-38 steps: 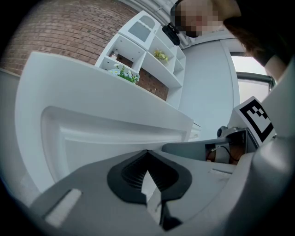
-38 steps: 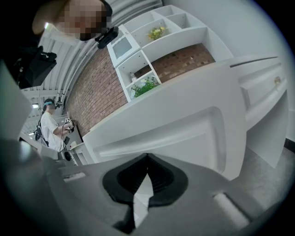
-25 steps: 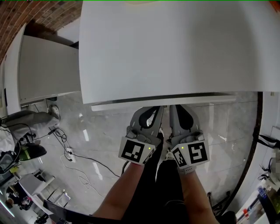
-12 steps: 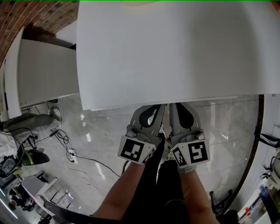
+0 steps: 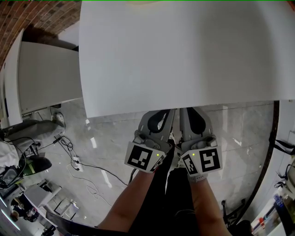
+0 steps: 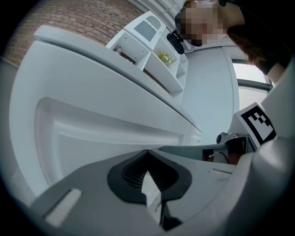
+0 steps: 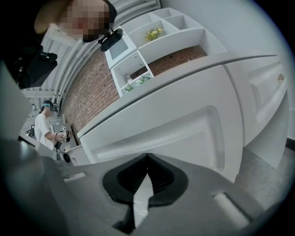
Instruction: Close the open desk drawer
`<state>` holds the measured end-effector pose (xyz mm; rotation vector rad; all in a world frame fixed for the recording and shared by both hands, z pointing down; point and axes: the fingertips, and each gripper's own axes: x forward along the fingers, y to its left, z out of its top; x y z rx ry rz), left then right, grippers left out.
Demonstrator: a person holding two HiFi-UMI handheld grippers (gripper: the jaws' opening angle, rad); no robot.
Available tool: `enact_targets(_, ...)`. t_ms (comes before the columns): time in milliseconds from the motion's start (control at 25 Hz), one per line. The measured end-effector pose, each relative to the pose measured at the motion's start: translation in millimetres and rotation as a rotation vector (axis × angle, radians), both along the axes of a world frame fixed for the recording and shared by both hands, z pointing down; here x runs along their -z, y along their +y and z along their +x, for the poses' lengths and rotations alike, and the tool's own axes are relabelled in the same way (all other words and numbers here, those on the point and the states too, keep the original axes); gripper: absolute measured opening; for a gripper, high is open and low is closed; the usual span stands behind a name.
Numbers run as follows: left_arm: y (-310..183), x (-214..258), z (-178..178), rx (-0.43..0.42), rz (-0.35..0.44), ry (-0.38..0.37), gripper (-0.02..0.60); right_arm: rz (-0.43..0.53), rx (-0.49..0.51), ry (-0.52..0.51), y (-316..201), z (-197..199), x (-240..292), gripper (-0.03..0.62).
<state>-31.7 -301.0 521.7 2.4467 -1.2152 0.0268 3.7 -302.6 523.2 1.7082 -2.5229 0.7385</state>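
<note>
The white desk top (image 5: 184, 55) fills the upper head view. Both grippers sit side by side at its near edge, tips tucked just under it. My left gripper (image 5: 167, 112) is shut, and so is my right gripper (image 5: 184, 112); neither holds anything. In the left gripper view the shut left gripper (image 6: 147, 153) points at the white drawer front (image 6: 106, 133) with its recessed panel, very close to it. The right gripper (image 7: 147, 157) faces that drawer front (image 7: 179, 131) too. In the head view the desk top hides the drawer.
A second white desk (image 5: 46, 73) stands at the left before a brick wall (image 5: 27, 14). Cables (image 5: 78, 166) trail over the marble floor (image 5: 110, 138). White wall shelves (image 7: 152, 41) hang above the desk, and a person (image 7: 46, 126) stands far off.
The drawer's front strip, visible below the desk edge a second ago, has slid out of sight under the desk top. Both grippers have moved slightly forward with it.
</note>
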Motion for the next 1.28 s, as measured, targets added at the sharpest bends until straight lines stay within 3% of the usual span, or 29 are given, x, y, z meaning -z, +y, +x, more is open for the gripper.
enact_targets(320, -0.5, 2.9, -1.7, 0.029, -0.009, -0.002, 0.002, 0.033, 0.028, 0.03, 1.4, -0.4, 2.6, 0.002)
enact_targets(680, 3.6, 32.0, -17.7, 0.108, 0.057, -0.009, 0.002, 0.14, 0.097, 0.113, 14.9, 7.1, 36.6, 0.002)
enact_targets(1080, 49.4, 79.6, -28.5, 0.144, 0.1, -0.052, 0.002, 0.193, 0.2, 0.233, 56.7, 21.8, 86.9, 0.002)
enact_targets(1280, 72.8, 116.4, -31.2, 0.148, 0.117, -0.038, 0.002, 0.206, 0.222, 0.205, 81.1, 37.5, 125.9, 0.002)
